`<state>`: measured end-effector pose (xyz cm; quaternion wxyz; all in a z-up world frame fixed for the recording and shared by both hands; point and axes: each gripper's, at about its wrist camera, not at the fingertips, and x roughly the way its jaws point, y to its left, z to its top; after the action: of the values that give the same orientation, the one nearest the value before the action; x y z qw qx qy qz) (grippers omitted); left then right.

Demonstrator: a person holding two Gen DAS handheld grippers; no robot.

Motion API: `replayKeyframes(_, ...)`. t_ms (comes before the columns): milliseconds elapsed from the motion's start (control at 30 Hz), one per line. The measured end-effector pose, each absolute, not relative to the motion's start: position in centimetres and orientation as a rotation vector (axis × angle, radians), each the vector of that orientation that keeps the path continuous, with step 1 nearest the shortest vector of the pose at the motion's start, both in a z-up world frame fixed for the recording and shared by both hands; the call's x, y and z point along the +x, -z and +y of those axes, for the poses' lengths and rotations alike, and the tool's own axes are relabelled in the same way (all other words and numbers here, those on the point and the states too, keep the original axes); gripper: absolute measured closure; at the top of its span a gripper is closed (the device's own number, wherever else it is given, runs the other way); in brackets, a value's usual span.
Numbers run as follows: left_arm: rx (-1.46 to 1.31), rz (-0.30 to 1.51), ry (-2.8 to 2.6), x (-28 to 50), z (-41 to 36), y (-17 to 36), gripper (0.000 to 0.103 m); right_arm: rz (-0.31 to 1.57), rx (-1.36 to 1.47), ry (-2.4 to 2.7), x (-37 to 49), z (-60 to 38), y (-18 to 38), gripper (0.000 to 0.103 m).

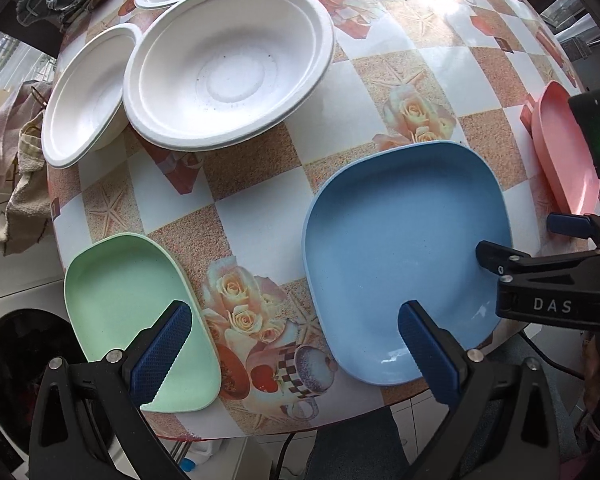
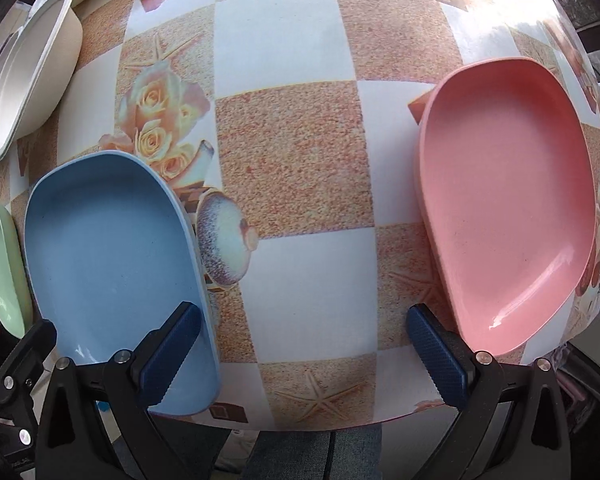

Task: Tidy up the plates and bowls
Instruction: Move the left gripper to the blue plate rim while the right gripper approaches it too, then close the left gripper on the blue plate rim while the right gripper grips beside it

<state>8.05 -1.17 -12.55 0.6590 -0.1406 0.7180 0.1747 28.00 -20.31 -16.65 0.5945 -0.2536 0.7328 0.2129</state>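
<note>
Both claws apart and holding nothing. Left claw (image 1: pixel 296 356) hovering over the near edge of the desk (image 1: pixel 260 216), one blue pad above the green plate (image 1: pixel 124 304), the other above the blue plate (image 1: pixel 400 256), with the gap between them over the rose-patterned tablecloth. Right claw (image 2: pixel 304 360) likewise spread wide above the near desk edge, its left finger over the blue plate's corner, its right finger just beside the pink plate (image 2: pixel 508 208). Three coloured plates in a row along the near side: green at the left end, blue in the middle, pink to the right, each flat on the cloth and apart from its neighbours. Farther back on the left, white bowls (image 1: pixel 228 68) clustered together, the large one overlapping a second bowl's rim, a third behind them. Crumpled cloths (image 1: pixel 16 160) hanging off the desk's left side.
</note>
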Motion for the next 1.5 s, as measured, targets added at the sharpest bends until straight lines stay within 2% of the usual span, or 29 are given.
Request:
replayKeyframes(367,-0.403,1.589,-0.394,10.3,-1.0,15.2,0.000,1.678,-0.620,-0.505,27.4,-17.8,15.5,0.000)
replayKeyframes(567,-0.437,1.608,-0.408,11.1,0.7,16.2,0.000,1.730,-0.605,-0.472,28.3,-16.0,15.2,0.000)
replayKeyframes(967,-0.490,1.596,-0.410,10.7,3.1,16.0,0.000,1.738,-0.561,-0.458,26.5,-17.3,15.8,0.000)
replayKeyframes(1067,-0.480,1.611,-0.393,10.4,2.4,16.0,0.002,1.707,-0.583,-0.494,24.6,-17.1,14.8,0.010)
replayKeyframes(1167,-0.470,1.598,-0.383,9.9,1.1,15.9,0.011,1.661,-0.604,-0.531,22.2,-15.9,14.0,0.027)
replayKeyframes(1267,-0.451,1.584,-0.364,9.9,0.3,15.4,0.024,1.611,-0.612,-0.555,20.3,-14.8,13.2,0.050)
replayKeyframes(1333,-0.440,1.578,-0.344,10.1,-0.3,15.0,0.033,1.617,-0.587,-0.588,19.4,-14.0,12.7,0.077)
replayKeyframes(1367,-0.433,1.575,-0.333,10.2,-0.6,14.8,0.041,1.638,-0.565,-0.609,19.3,-13.4,12.6,0.081)
replayKeyframes(1400,-0.423,1.571,-0.321,10.2,-0.9,14.7,0.050,1.646,-0.560,-0.605,18.7,-13.1,12.4,0.082)
replayKeyframes(1467,-0.395,1.571,-0.302,10.0,-1.8,14.5,0.062,1.666,-0.551,-0.611,18.1,-12.6,12.7,0.082)
replayKeyframes(1500,-0.384,1.584,-0.299,9.9,-2.0,14.4,0.062,1.681,-0.543,-0.607,17.7,-12.5,12.7,0.082)
